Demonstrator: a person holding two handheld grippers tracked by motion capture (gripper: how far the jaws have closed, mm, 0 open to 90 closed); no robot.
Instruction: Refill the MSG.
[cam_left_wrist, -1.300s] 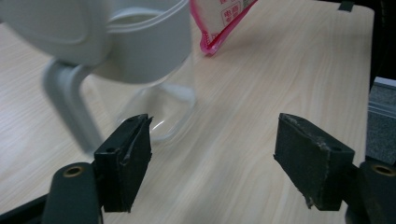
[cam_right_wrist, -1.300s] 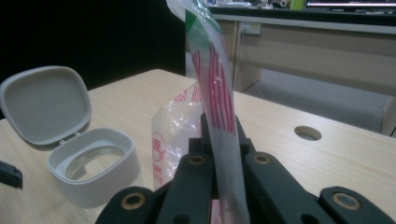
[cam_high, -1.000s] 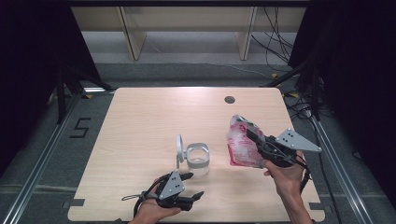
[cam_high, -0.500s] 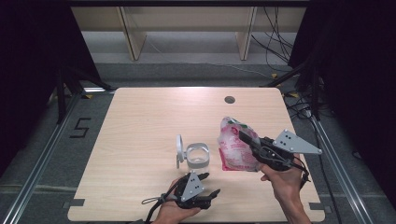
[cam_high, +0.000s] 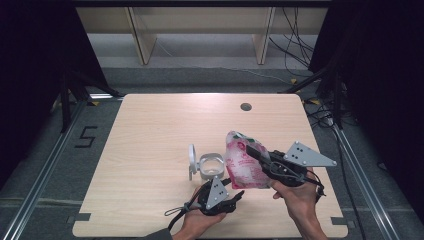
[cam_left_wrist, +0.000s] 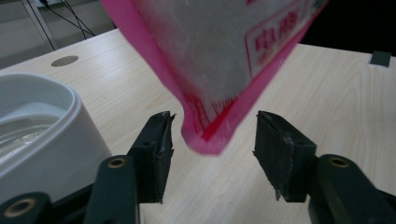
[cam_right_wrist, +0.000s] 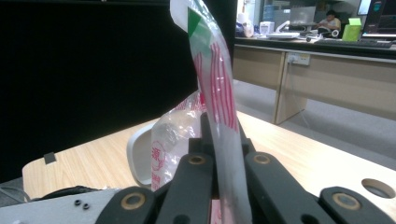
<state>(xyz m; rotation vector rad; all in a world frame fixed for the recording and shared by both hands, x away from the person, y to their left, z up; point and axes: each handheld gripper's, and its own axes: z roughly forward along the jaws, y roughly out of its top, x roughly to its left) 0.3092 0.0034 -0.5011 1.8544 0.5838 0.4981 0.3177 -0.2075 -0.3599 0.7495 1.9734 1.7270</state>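
The right tool (cam_high: 255, 152) pinches the pink bag (cam_high: 242, 167) tight above the desk (cam_high: 150, 130). The left tool (cam_left_wrist: 212, 140) has just been closing, and the bag's bottom corner hangs untouched between its half-open jaws, right of the white jar (cam_high: 211, 165).

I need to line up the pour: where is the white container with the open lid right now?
In the high view the white container stands on the table's near half, just left of the pink bag and just beyond the left gripper.

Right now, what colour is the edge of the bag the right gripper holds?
Pink, with red print; the bag shows this best in the left gripper view.
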